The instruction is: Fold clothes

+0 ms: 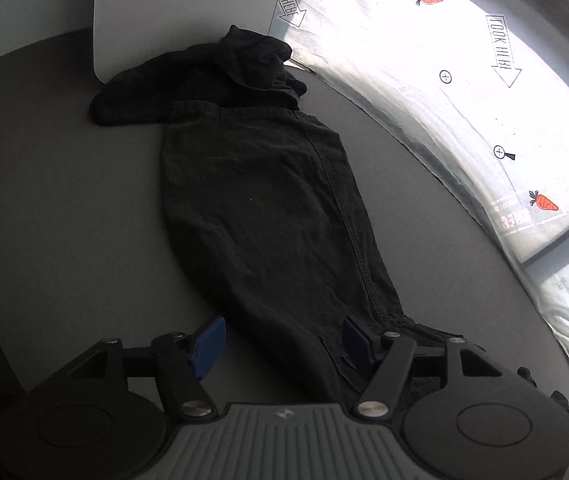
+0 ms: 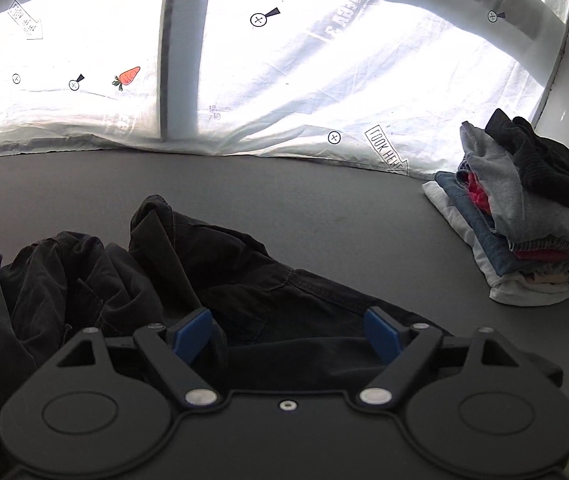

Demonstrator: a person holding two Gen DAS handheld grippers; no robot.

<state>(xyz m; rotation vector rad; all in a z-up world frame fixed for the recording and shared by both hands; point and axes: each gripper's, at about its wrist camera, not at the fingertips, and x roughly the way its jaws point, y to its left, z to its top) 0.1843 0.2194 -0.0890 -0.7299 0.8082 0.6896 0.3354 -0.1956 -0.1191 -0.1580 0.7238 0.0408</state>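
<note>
A pair of black trousers (image 1: 268, 208) lies lengthwise on the grey table (image 1: 64, 200), its far end bunched up in a heap. My left gripper (image 1: 282, 340) is open, its blue pads (image 1: 208, 346) straddling the near end of the trousers, close above the cloth. In the right wrist view the same black trousers (image 2: 244, 276) lie crumpled and wrinkled in front of my right gripper (image 2: 290, 330), which is open with its blue pads (image 2: 380, 334) either side of the cloth. Neither gripper holds anything.
A stack of folded clothes (image 2: 524, 220) stands at the right end of the table, by a white wall. A white printed sheet (image 2: 284, 80) hangs behind the table's far edge. A white board (image 1: 172, 0) stands past the bunched end.
</note>
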